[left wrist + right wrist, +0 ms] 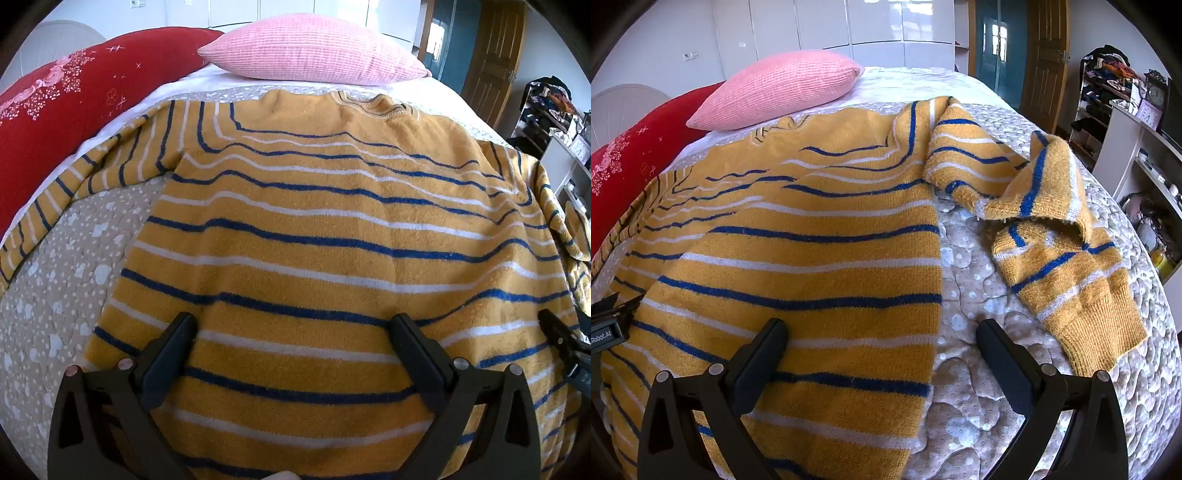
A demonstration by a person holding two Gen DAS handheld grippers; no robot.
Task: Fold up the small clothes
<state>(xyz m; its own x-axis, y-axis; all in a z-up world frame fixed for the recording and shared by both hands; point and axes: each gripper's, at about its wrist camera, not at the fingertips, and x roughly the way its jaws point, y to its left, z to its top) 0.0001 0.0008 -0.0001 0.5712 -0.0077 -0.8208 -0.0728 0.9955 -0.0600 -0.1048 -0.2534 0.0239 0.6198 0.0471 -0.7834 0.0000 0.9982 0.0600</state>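
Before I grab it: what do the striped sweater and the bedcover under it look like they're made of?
Striped sweater: soft knit, probably wool or acrylic, going by the fuzzy matte nap and ribbed cuff.
Bedcover: quilted fabric, likely cotton or polyester, with stitched puffy cells and a slight sheen.

Pink pillow, red pillow, quilted bedspread, perhaps cluttered shelves
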